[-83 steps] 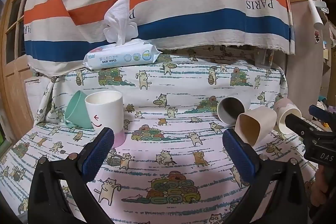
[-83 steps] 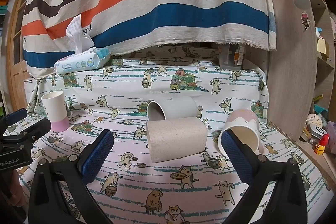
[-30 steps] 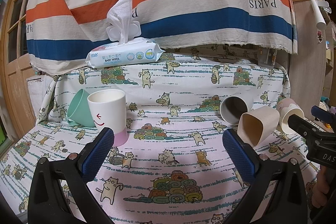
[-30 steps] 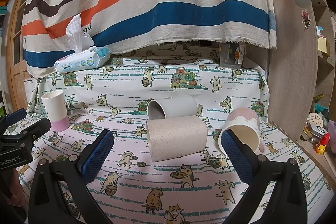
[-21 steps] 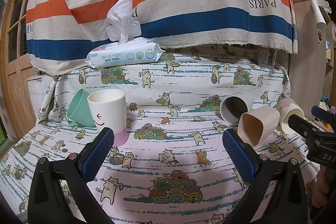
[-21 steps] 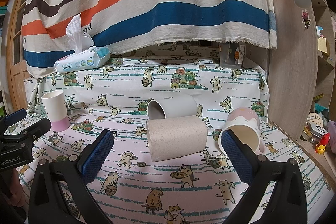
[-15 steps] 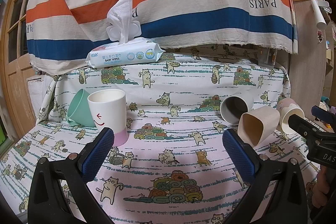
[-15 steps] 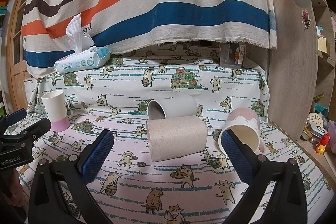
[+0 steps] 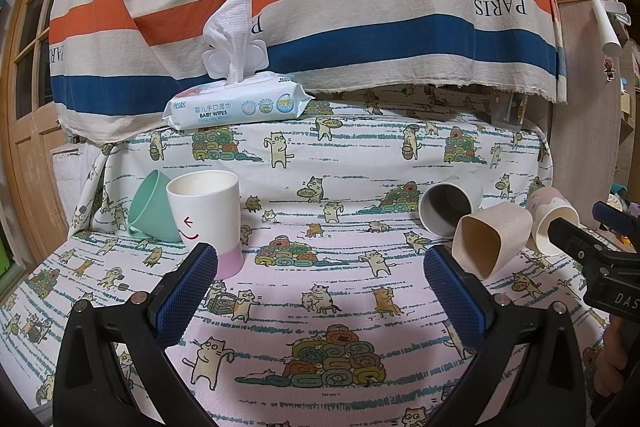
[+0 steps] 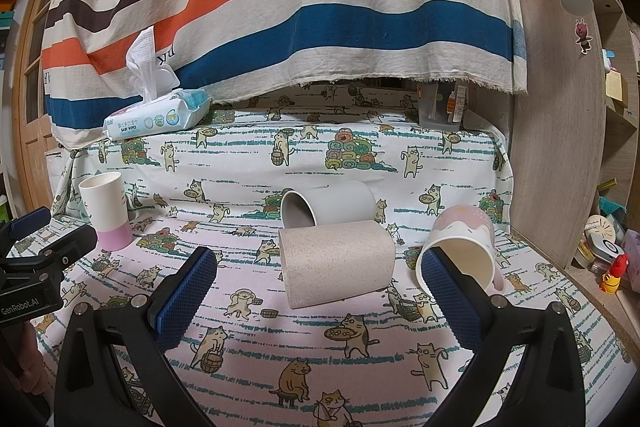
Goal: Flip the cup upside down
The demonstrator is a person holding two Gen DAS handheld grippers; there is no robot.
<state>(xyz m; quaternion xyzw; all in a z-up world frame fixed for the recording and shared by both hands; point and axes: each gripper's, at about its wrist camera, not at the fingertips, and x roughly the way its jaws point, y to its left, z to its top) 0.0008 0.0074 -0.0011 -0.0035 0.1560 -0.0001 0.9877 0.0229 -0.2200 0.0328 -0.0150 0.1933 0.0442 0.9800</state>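
A white cup with a pink base and red smile (image 9: 206, 221) stands upright at the left; it also shows in the right wrist view (image 10: 106, 211). A mint green cup (image 9: 150, 207) leans tilted behind it. A grey cup (image 10: 328, 205), a beige speckled cup (image 10: 336, 269) and a pink-topped white cup (image 10: 460, 255) lie on their sides at the right. My left gripper (image 9: 320, 291) is open and empty, short of the white cup. My right gripper (image 10: 320, 291) is open and empty in front of the beige cup.
A cat-print cloth (image 9: 320, 307) covers the surface and a raised step behind. A pack of baby wipes (image 9: 236, 107) sits on the step under a striped curtain (image 9: 320, 7). A wooden cabinet side (image 10: 560, 147) stands at the right.
Since 2.8 s ago the left view has shifted slightly; over the last second nothing has visibly moved. Both grippers stay open.
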